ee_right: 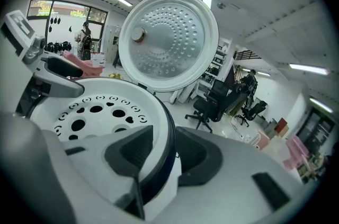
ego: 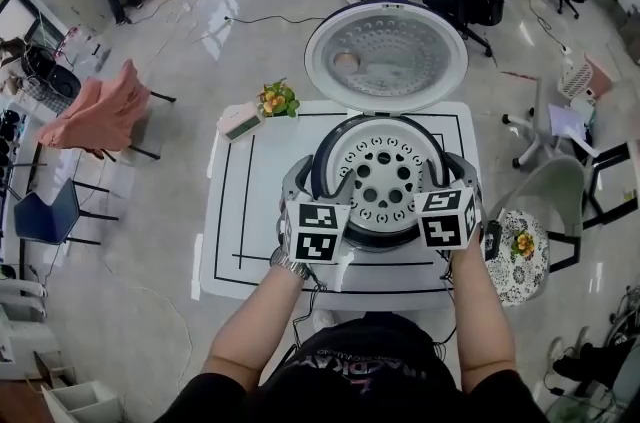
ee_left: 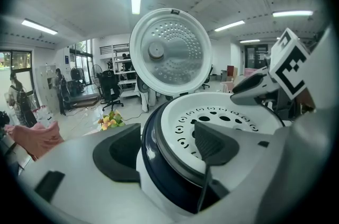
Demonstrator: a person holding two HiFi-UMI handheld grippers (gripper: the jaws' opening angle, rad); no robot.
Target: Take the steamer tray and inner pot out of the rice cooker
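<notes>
Rice cooker (ego: pixel 323 167), white body with a dark blue upper band, stands at the middle of the white desk (ego: pixel 232 211), inside black marked lines. Its round lid (ego: pixel 385 56) is raised fully open at the far side, with the perforated metal inner face turned toward the person.

Steamer tray (ego: pixel 385 176), white with round holes and slots, is seated in the mouth of the cooker. It covers the opening. The inner pot cannot be made out beneath it.

Left gripper (ee_left: pixel 169 146) is at the cooker's near left side. Its fingers (ee_left: pixel 214 141) are spread wide and straddle the rim: one lies over the tray, the other stands outside the cooker wall, with clear space showing at the outer one.

Right gripper (ee_right: pixel 164 151) is at the near right side, placed likewise. Its fingers (ee_right: pixel 132 151) stand closer together. The inner one lies against the tray's rim and the outer one is just beside the cooker wall. Whether both press on it cannot be determined.

Small white box (ego: pixel 240 121) and a bunch of yellow flowers (ego: pixel 278 98) sit at the desk's far left corner, well apart from the cooker.
</notes>
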